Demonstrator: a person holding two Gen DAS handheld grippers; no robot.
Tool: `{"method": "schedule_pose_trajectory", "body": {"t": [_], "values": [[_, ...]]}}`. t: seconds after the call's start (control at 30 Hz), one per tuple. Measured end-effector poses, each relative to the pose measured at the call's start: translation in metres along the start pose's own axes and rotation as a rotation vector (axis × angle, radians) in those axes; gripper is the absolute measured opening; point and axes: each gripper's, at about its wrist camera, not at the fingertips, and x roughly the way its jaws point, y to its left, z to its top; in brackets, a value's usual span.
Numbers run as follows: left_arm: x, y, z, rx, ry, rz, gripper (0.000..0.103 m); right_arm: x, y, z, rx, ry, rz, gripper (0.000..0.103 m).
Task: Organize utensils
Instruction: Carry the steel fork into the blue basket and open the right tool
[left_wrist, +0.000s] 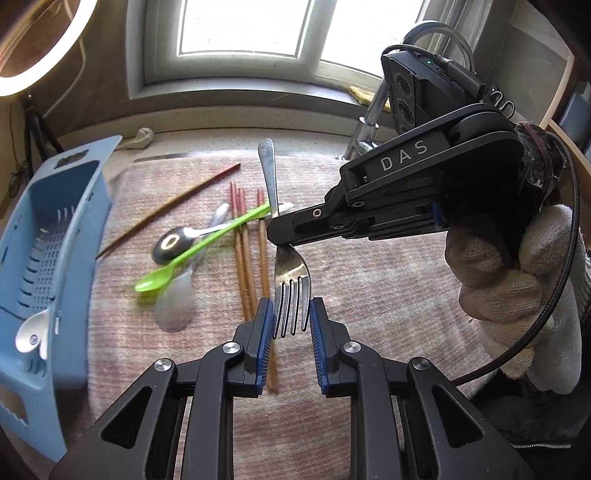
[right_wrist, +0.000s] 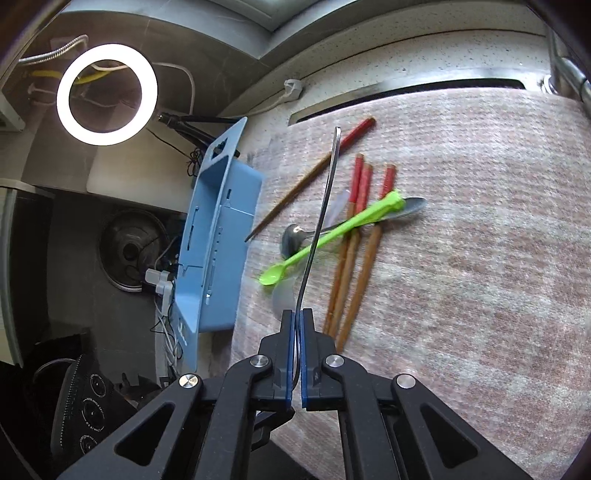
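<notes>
- Right tongs: clamped tight on the fork at its neck.
- Left tongs: narrowly parted, pads flanking the fork tines; contact cannot be told.

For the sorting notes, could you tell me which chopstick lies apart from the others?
The dark brown chopstick, lying diagonally toward the blue utensil holder; the three red-tipped chopsticks lie parallel together.
</notes>
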Motion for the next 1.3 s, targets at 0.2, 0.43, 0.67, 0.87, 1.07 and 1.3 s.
{"method": "schedule_pose_trajectory", "body": {"t": [0.2, 0.43, 0.67, 0.87, 1.07, 1.3], "values": [[-0.034, 0.053, 0.008, 0.000, -0.028, 0.067, 0.019, 0.040, 0.056, 0.026, -0.034, 0.006, 0.059, 0.003], [-0.051, 0.121, 0.006, -0.047, -0.036, 0.114, 0.019, 0.098, 0.110, 0.048, -0.083, 0.047, 0.063, 0.003], [-0.055, 0.164, -0.004, -0.103, -0.017, 0.129, 0.019, 0.147, 0.135, 0.058, -0.113, 0.095, 0.026, 0.003], [-0.052, 0.182, -0.006, -0.127, 0.009, 0.143, 0.019, 0.160, 0.152, 0.059, -0.172, 0.085, -0.024, 0.013], [-0.058, 0.176, -0.010, -0.120, 0.004, 0.156, 0.021, 0.142, 0.163, 0.053, -0.242, 0.017, -0.054, 0.043], [-0.061, 0.154, -0.014, -0.115, -0.017, 0.146, 0.021, 0.101, 0.143, 0.038, -0.216, -0.040, -0.048, 0.044]]}}
